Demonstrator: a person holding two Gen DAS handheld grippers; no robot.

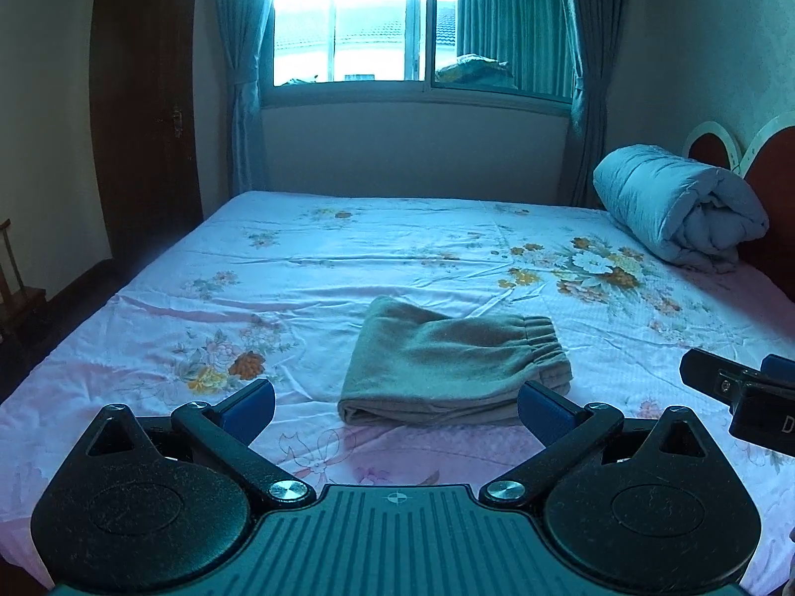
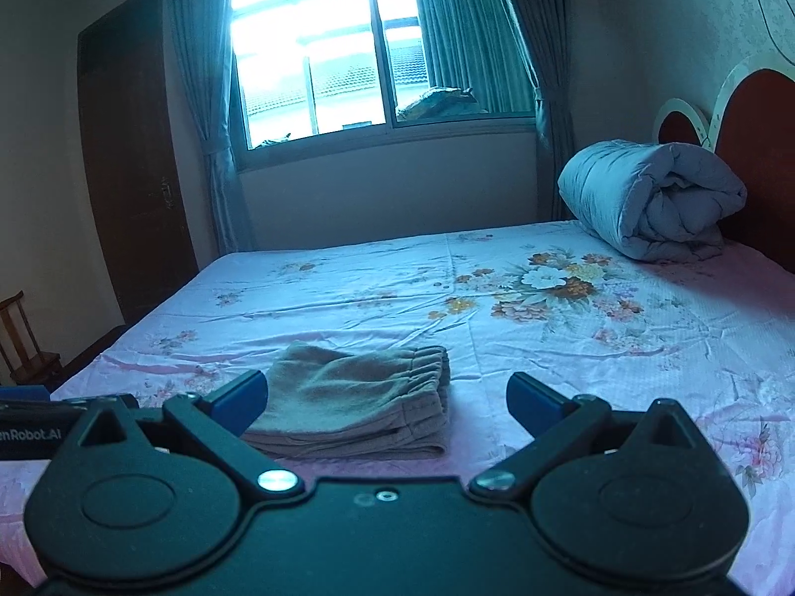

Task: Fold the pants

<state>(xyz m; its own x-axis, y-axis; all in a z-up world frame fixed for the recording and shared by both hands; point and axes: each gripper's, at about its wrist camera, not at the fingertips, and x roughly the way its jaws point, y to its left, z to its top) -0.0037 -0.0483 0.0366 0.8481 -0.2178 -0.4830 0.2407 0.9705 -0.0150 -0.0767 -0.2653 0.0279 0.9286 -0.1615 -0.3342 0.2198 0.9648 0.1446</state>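
Grey-brown pants (image 1: 449, 365) lie folded into a compact stack on the floral bedsheet (image 1: 348, 258), elastic waistband on the right side. My left gripper (image 1: 395, 409) hovers just in front of the stack, open and holding nothing. In the right wrist view the same pants (image 2: 355, 400) sit left of centre, and my right gripper (image 2: 387, 400) stands open above the sheet (image 2: 571, 347), its left finger (image 2: 241, 397) overlapping the stack's near corner. The right gripper's body (image 1: 740, 387) shows at the left view's right edge.
A rolled blue-grey quilt (image 1: 680, 203) rests against the red headboard (image 1: 775, 208) at the bed's far right. A window with curtains (image 1: 417, 25) is behind the bed, a dark door (image 1: 144, 99) and a wooden chair (image 2: 25, 342) stand at the left.
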